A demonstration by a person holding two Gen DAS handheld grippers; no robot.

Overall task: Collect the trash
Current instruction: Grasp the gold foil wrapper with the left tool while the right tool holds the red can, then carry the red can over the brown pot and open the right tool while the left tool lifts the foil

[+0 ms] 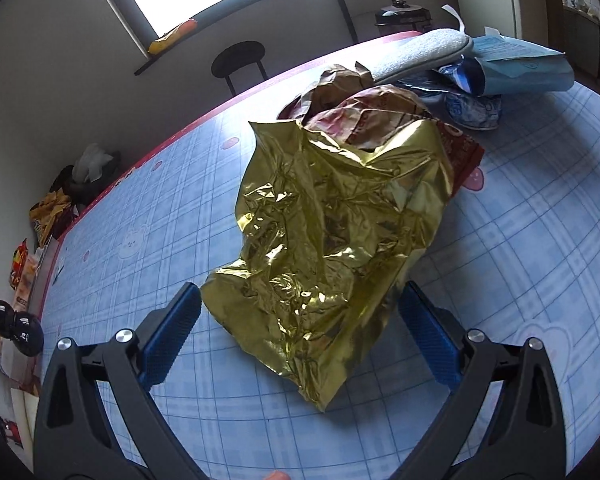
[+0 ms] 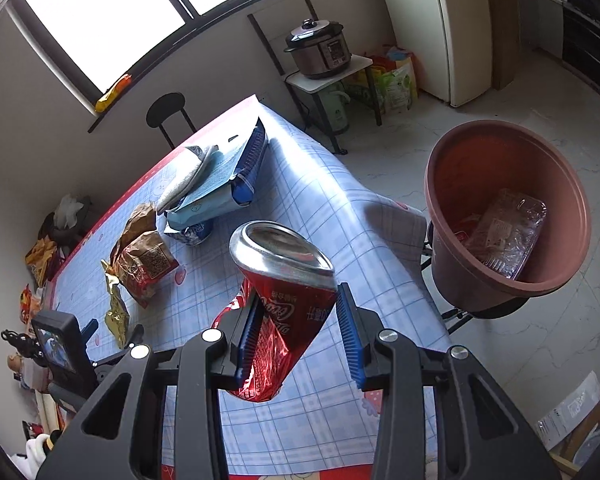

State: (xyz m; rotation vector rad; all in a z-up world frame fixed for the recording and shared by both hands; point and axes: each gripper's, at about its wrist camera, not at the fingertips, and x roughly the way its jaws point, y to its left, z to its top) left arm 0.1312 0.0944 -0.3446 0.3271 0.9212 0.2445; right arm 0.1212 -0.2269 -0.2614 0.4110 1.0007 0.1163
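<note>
Right gripper (image 2: 296,336) is clamped on one crushed red cola can (image 2: 284,304), jaws part closed, both blue pads against the dented body, the can's silver end pointing away from the camera. The can hangs above the tabletop (image 2: 320,208), near its edge on the bin side.

Left gripper (image 1: 300,332) has its jaws wide apart with nothing gripped. The near end of one gold foil wrapper (image 1: 332,220) lies between the pads; the left pad clearly stands off it, while at the right pad I can't tell gap from contact.

Count on the tabletop:
- 1 gold foil wrapper, mid-table
- 1 brown and red crumpled snack bag (image 1: 364,116), touching the far end of the foil
- 1 pale blue pack (image 1: 524,68) near the far corner, with 1 grey padded piece (image 1: 420,54) lying on top
- 1 dark blue ribbed item (image 2: 252,160) against the blue pack
- 1 blue-and-white printed wrapper (image 1: 476,110) tucked under the pack

Off the table: 1 terracotta-coloured bin (image 2: 508,204) on a dark stand just beyond the tabletop edge, holding 1 clear plastic tray (image 2: 508,232) with something red under it.

Room to move: the strip of tabletop between the can and the bin-side edge is bare, and so is the floor around the bin. All the trash sits from mid-table to the far corner. The red-trimmed edge runs close to the wall, with bags piled on the floor there and 1 black stool (image 1: 240,60) at the far end.
</note>
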